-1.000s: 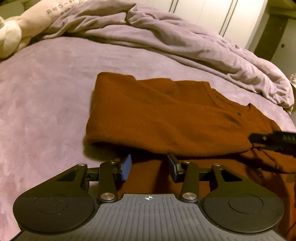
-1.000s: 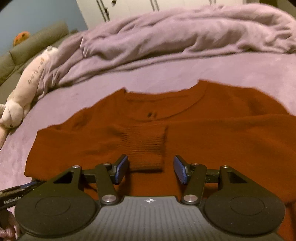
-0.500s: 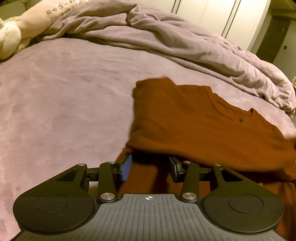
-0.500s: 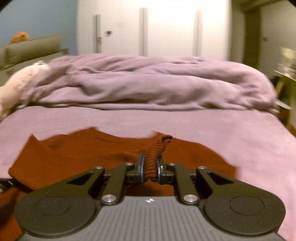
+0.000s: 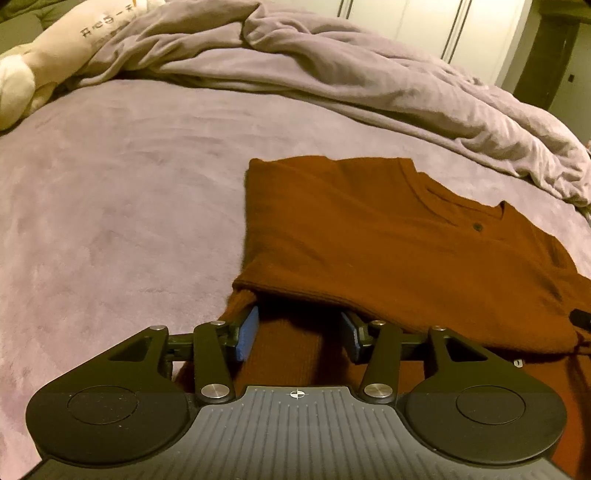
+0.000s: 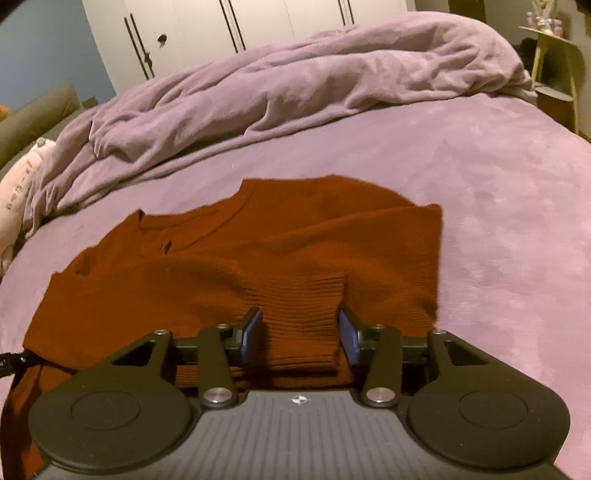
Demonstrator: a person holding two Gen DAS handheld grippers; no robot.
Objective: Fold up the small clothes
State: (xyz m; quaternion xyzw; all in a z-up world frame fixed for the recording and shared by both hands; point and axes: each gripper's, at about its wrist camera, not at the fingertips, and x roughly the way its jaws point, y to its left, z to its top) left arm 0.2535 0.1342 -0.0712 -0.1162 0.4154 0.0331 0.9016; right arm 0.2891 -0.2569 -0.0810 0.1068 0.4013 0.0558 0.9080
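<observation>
A rust-brown knit sweater [image 5: 369, 240] lies on the lilac bed [image 5: 110, 221], neckline with a small button away from me, both sides folded in. In the left wrist view my left gripper [image 5: 299, 332] sits low at the sweater's near edge, partly under a folded layer. Its jaws are opening, and a ribbed strip [image 5: 288, 354] lies loose between the blue pads [image 5: 246, 334]. In the right wrist view the sweater [image 6: 258, 251] fills the middle. My right gripper [image 6: 301, 332] straddles the ribbed sleeve cuff [image 6: 303, 314], which lies flat on the body; its jaws are opening and do not press on it.
A crumpled lilac duvet [image 6: 295, 85] is heaped across the far side of the bed. A pale plush toy [image 5: 55, 48] lies at the far left. White wardrobe doors [image 6: 221, 29] stand behind, and a small side table [image 6: 554, 74] at the right.
My right gripper shut on the sleeve cuff, carried it across over the sweater's body, and has opened off it. The sweater's left side has been folded in, so its outline is narrower.
</observation>
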